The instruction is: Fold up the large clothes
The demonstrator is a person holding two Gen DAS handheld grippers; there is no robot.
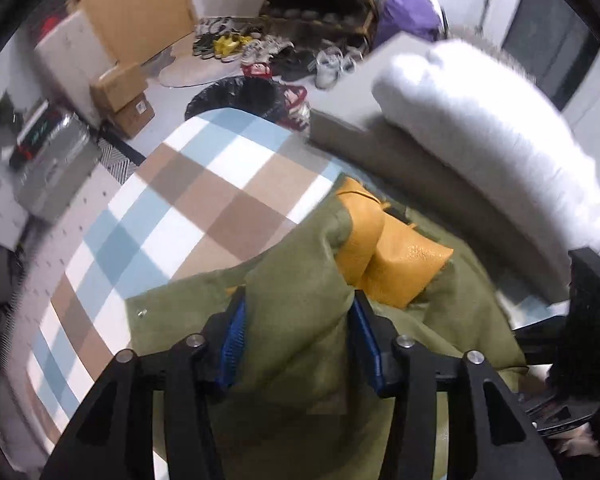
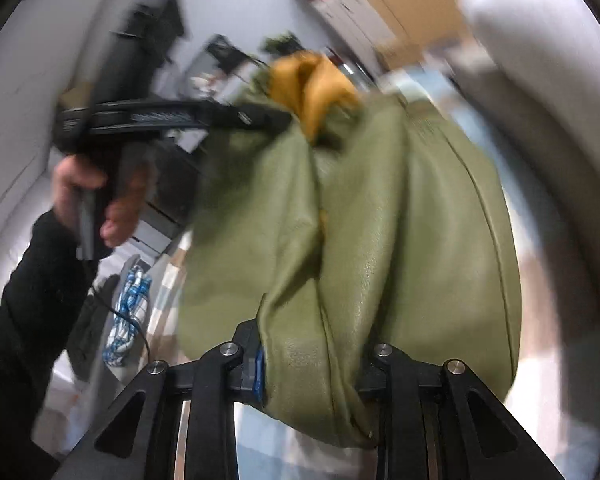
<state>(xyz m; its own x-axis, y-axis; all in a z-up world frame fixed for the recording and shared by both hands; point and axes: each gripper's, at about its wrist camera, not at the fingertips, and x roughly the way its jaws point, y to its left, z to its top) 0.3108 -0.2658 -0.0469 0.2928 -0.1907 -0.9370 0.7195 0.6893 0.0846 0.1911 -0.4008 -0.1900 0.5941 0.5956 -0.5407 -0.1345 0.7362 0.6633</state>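
Observation:
An olive-green leather-like jacket (image 1: 300,344) with a yellow lining (image 1: 392,260) hangs bunched above a checked blanket (image 1: 172,208). My left gripper (image 1: 298,320) is shut on a thick fold of the jacket between its blue pads (image 1: 236,340). In the right wrist view the same jacket (image 2: 380,220) hangs lifted, its yellow lining (image 2: 312,84) at the top. My right gripper (image 2: 312,360) is shut on another fold of it. The left gripper (image 2: 276,120) shows there, held by a hand (image 2: 96,196), gripping the jacket near the lining.
A white fluffy garment (image 1: 480,140) lies on a brown sofa edge (image 1: 400,168) to the right. Beyond the blanket stand a black bin (image 1: 236,96), cardboard boxes (image 1: 124,96), a metal case (image 1: 52,164) and a shoe rack (image 1: 312,4) with several shoes.

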